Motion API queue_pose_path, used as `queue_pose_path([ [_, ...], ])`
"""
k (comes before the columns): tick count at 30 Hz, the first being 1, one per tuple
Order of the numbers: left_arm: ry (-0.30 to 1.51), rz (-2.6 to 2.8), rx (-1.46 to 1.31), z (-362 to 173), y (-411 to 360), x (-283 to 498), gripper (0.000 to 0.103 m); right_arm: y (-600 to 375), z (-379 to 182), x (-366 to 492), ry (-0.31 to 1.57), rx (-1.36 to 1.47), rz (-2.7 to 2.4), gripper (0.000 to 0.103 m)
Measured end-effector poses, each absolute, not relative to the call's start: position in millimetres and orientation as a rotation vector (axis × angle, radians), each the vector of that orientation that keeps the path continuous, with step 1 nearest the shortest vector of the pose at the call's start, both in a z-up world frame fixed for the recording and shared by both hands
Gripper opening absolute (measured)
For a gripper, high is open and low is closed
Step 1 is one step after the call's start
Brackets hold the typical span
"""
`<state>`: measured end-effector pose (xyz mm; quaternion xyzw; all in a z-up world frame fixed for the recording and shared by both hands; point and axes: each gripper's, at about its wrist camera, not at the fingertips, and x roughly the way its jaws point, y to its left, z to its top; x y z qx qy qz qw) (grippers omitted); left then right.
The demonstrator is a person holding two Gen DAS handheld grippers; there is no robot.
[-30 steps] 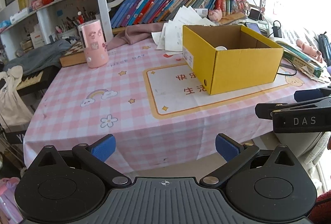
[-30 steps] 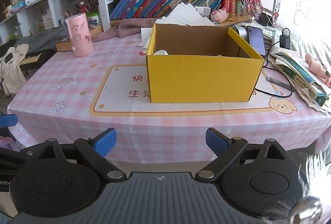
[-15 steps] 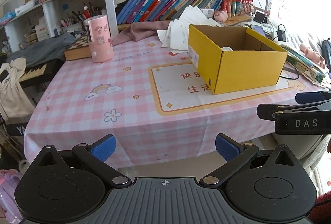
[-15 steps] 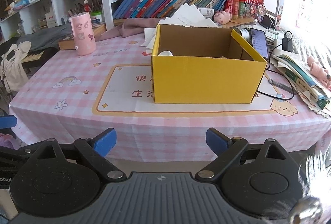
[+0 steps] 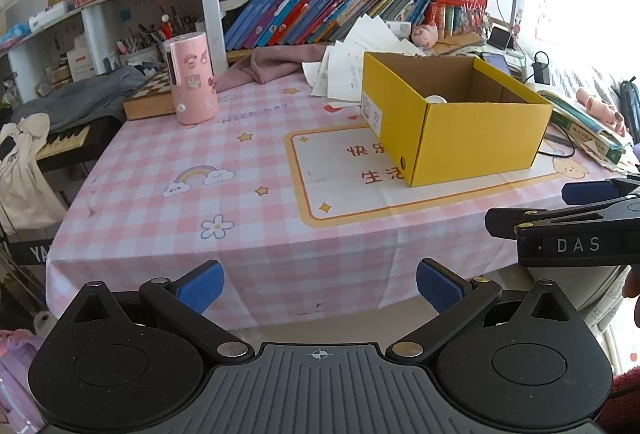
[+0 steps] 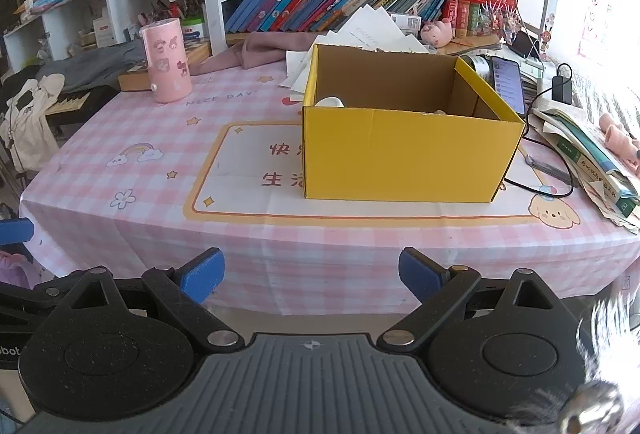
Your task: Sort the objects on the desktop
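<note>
With the left gripper [image 5: 318, 284] and right gripper [image 6: 310, 272] both spread wide and empty, any advance risks nudging the yellow box [image 6: 408, 149] ahead.

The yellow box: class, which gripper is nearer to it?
Right. The right gripper faces the yellow box squarely from beyond the table edge; the left gripper is off to the box's left, viewing it obliquely.

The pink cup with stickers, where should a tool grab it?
Probably around the middle of the pink cup, coming in level from the front. It stands upright, a tall, straight-sided cylinder, and the tablecloth before it is bare. Both tools are open and away from it.
</note>
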<state>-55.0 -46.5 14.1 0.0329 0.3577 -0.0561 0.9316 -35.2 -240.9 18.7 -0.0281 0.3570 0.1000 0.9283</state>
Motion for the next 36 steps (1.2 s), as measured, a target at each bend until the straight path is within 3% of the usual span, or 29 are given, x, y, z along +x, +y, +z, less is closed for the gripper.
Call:
queue_pose_path([
  [36, 0.759, -0.118, 0.067, 10.3, -44.7, -48.7, 0.103, -235.9, 15.1, -30.5, 0.748, -0.066, 0.203, 0.095],
])
